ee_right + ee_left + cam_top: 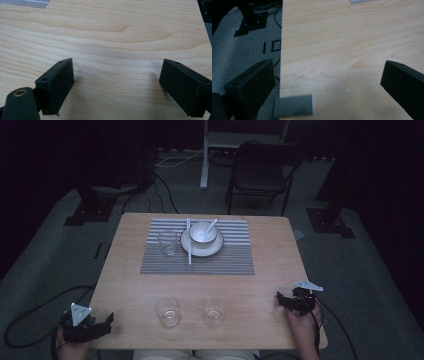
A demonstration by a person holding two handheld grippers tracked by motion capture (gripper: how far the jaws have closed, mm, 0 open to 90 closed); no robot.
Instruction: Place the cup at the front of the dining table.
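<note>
While the left gripper [107,322] hangs at the near left corner of the light wooden counter [270,285], its black jaws stand wide apart with nothing between them, one over the grey carpet and the other over the wood in the left gripper view. Just to its right, near the front edge, 2 clear drinking glasses stand upright and apart: the left glass [167,311] and the right glass [215,312], each well clear of either gripper. Farther back, on the grey striped placemat [225,260], a third clear glass [167,242] stands just beside a white round plate [192,249] that carries a white bowl [202,234] with a white spoon [212,224] leaning in it; a pair of white chopsticks [189,240] lies across the plate's left edge. At the near right, the right gripper [278,300] rests low over bare wood, released, its jaws spread wide in the right gripper view, holding nothing.
</note>
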